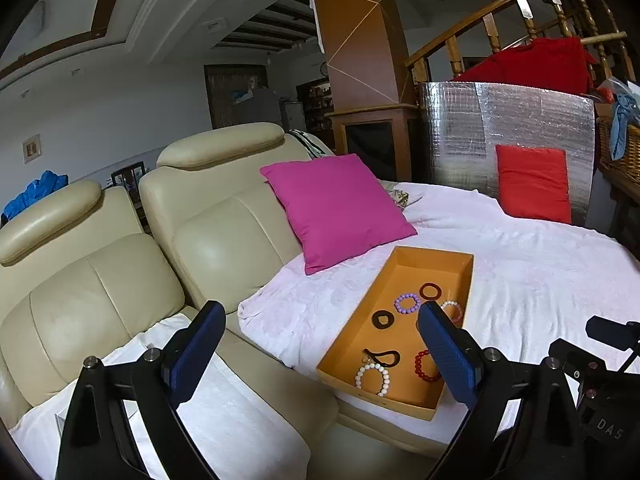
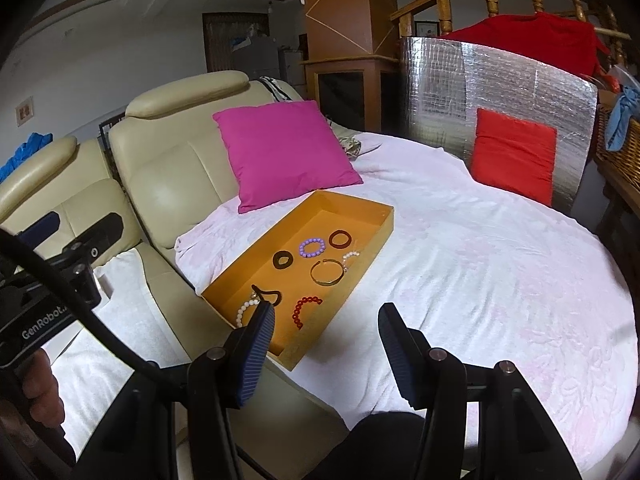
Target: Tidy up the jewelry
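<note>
- Left gripper (image 1: 320, 344): nearest the left wrist camera. The blue-padded jaws stand wide apart with nothing between them. They hover above the sofa seat edge and the near-left end of the tray. In the right wrist view this gripper appears at far left, with part of the person's hand below it.
- Right gripper (image 2: 326, 332): jaws parted about halfway, released, gripping nothing. Its left pad overlaps the near end of the tray in the view; contact cannot be determined.
- White towel (image 1: 240, 420): lies on the cream leather sofa (image 1: 100, 288) seat, just beside the left gripper.
- Orange tray (image 2: 356, 206): a shallow open cardboard box resting on the pale pink bed cover (image 2: 480, 272), near its sofa-side edge. All the jewelry lies inside it.
- Near end of tray: white bead bracelet (image 1: 372, 378), black loop (image 1: 386, 357) touching it, and red bead bracelet (image 1: 426, 366) to the right.
- Middle of tray: gold bangle (image 2: 327, 272), pink-and-white bead bracelet (image 2: 350, 258) overlapping its right side, and dark ring (image 2: 282, 260) to the left.
- Further in: purple bead bracelet (image 2: 311, 247) and dark brown bangle (image 2: 340, 238). The far end of the tray is bare.
- Magenta cushion (image 2: 282, 152): leans against the sofa backrest, just beyond the tray.
- Red cushion (image 2: 514, 156): stands against a silver foil panel (image 2: 520, 88) at the far side of the bed.
- Wooden banister (image 1: 500, 12): behind the panel, with red cloth (image 1: 532, 64) draped over it.
</note>
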Tool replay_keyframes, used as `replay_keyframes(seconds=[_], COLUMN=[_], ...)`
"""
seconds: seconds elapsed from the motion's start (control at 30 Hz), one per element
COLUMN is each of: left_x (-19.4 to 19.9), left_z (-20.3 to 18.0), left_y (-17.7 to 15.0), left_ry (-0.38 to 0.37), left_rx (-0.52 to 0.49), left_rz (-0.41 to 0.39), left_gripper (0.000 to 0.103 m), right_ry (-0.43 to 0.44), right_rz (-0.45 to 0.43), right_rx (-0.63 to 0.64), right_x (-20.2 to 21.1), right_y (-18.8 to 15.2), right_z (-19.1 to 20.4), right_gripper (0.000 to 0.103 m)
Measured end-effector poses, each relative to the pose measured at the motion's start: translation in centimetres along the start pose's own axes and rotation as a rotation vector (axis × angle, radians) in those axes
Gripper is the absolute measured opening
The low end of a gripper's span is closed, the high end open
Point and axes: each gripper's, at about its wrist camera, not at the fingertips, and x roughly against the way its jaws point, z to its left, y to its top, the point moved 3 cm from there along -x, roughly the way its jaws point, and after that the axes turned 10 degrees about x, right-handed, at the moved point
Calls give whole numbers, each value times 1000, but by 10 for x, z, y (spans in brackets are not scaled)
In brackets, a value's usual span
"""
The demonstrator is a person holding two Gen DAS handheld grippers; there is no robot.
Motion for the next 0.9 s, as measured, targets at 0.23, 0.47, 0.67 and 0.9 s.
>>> replay_keyframes(seconds=[0.23, 0.47, 0.67, 0.9], left_x=[-4, -6, -6, -6], left_z=[2, 2, 3, 3], left_y=[-2, -2, -1, -2], left_ry=[7, 4, 9, 12], left_rx=[-5, -8, -3, -5], left_rz=[6, 12, 9, 12], left_gripper=[97, 97, 97, 97], right_ry=[4, 8, 8, 7], right_rz=[7, 12, 13, 12], right_rx=[17, 25, 27, 27], right_x=[-4, -7, -8, -8], right_y=[1, 2, 2, 2], right_z=[8, 11, 12, 13], right_gripper=[58, 58, 58, 58])
